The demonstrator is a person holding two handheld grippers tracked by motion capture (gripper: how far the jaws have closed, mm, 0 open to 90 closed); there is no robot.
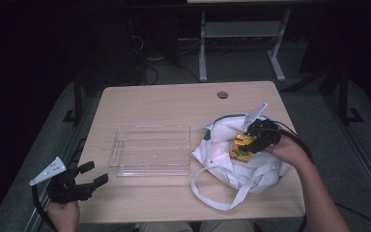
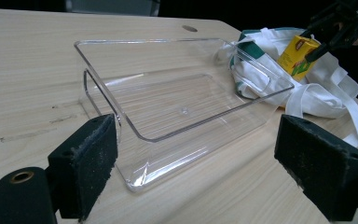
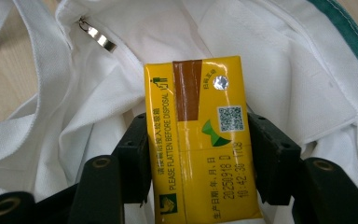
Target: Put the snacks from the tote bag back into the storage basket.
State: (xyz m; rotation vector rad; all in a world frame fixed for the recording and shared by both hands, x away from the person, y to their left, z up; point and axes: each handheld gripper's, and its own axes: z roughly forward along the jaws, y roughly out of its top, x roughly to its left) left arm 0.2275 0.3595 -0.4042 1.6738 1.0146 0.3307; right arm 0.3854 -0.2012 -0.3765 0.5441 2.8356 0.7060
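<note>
My right tongs (image 3: 198, 154) clamp the yellow carton (image 3: 200, 140) across its flat sides, over the white bag (image 1: 244, 159) near the tabletop's (image 1: 154, 101) right edge (light, crushable, so gently); left tongs (image 1: 89, 176) gape empty.

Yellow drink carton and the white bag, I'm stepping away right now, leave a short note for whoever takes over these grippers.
Right gripper: shut on the yellow carton, a pad on each long side, held over the open white bag at the table's right.
Left gripper: open, holding nothing, at the table's near left corner, pointing toward the clear tray.
Clear tray: mid-table, left of the bag, nothing in it.
Done: carton gripped at the bag.
Left: probably lift it clear of the bag and set it in the tray; that is my guess. I cannot tell whether more items are in the bag.
</note>
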